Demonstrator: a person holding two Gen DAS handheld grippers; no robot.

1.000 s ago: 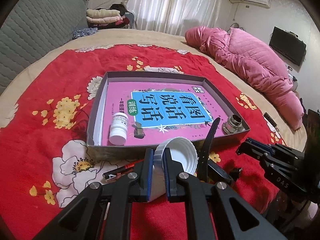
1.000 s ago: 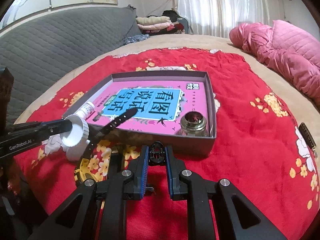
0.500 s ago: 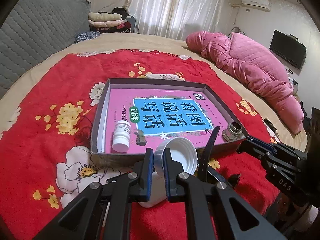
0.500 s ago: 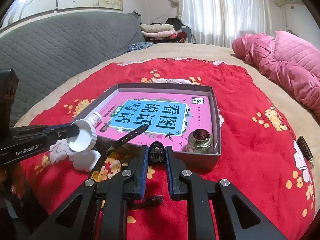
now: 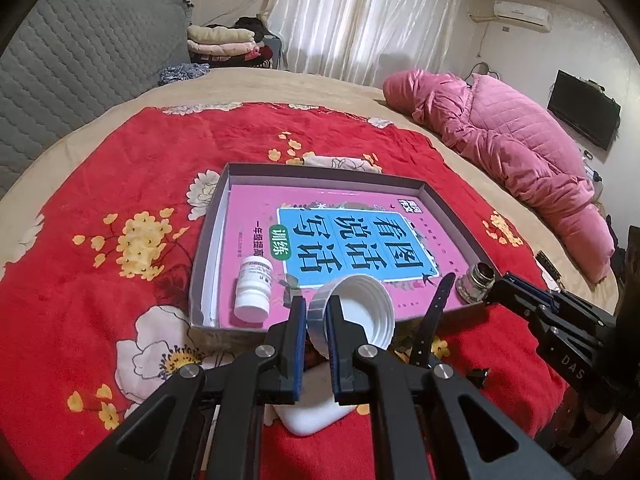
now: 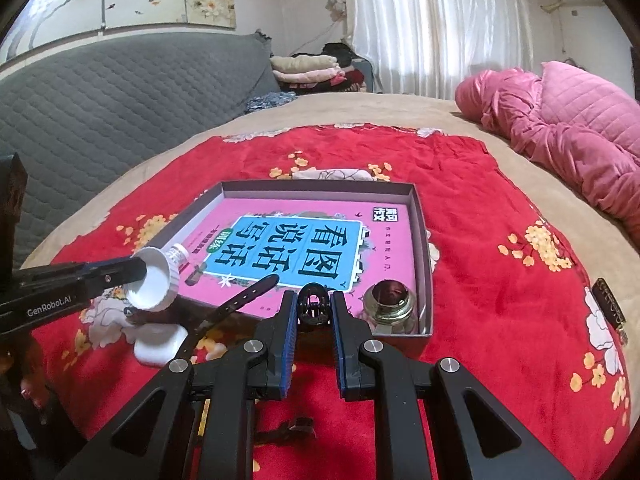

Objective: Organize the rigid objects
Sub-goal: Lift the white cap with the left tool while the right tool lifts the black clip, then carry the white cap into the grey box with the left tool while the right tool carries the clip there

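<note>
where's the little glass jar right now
The glass jar stands in the box's near right corner, beside the book, just right of the right gripper.

My white cap (image 5: 362, 312) is ribbed; the blanket (image 5: 120, 184) is red with yellow and white flowers. At twelve o'clock, a grey box (image 5: 320, 170) holds a pink-and-blue book (image 5: 344, 236).

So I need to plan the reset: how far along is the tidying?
Done: book, pill bottle and glass jar lie in the box. In hand: left gripper holds a white cap, right gripper a black clip. Left: white case and black strap outside.
</note>
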